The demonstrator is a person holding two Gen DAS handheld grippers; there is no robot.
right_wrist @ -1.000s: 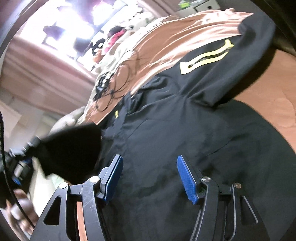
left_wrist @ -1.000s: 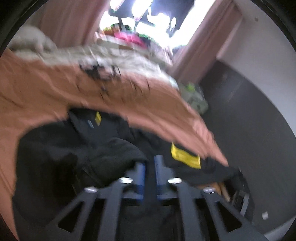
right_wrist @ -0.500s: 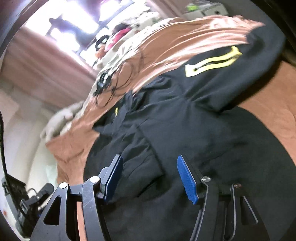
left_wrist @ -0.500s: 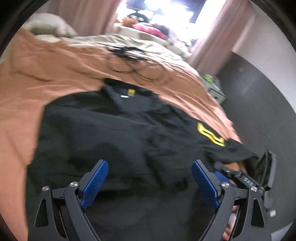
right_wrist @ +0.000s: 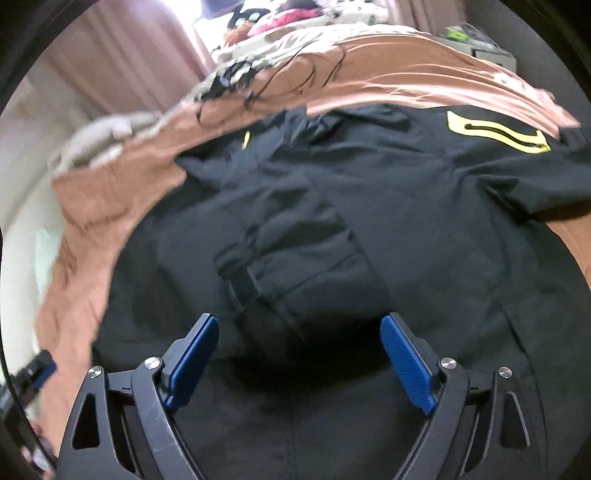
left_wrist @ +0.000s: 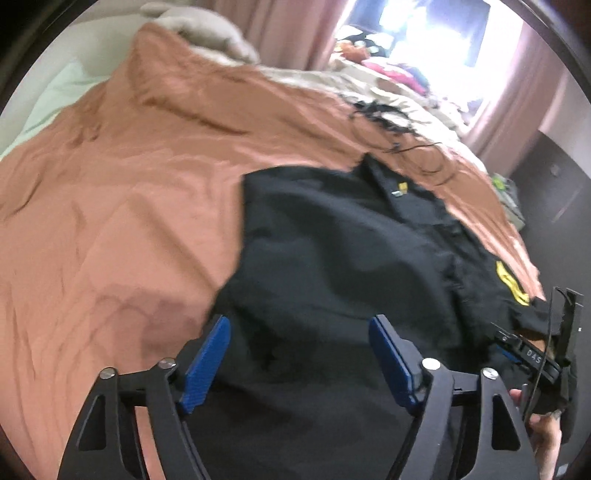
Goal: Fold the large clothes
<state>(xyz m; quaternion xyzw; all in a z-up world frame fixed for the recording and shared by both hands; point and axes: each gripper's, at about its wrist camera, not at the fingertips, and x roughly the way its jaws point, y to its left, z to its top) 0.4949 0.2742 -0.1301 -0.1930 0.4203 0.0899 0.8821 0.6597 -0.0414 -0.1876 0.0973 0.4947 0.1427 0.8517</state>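
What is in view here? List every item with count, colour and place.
jacket: one, black with yellow markings, spread on the bedspread, one sleeve folded across its body.
bedspread: one, rust-brown, covering the bed.
cables: a tangle, black, on the bed beyond the collar.
curtains: pink, by the bright window.
left hand-held gripper: one, black with blue pads, open above the jacket's hem.
right hand-held gripper: one, same colours, open above the jacket.

Black shirt (right_wrist: 369, 221) hem cut off below both views; cable tangle (right_wrist: 258, 81) blurred.
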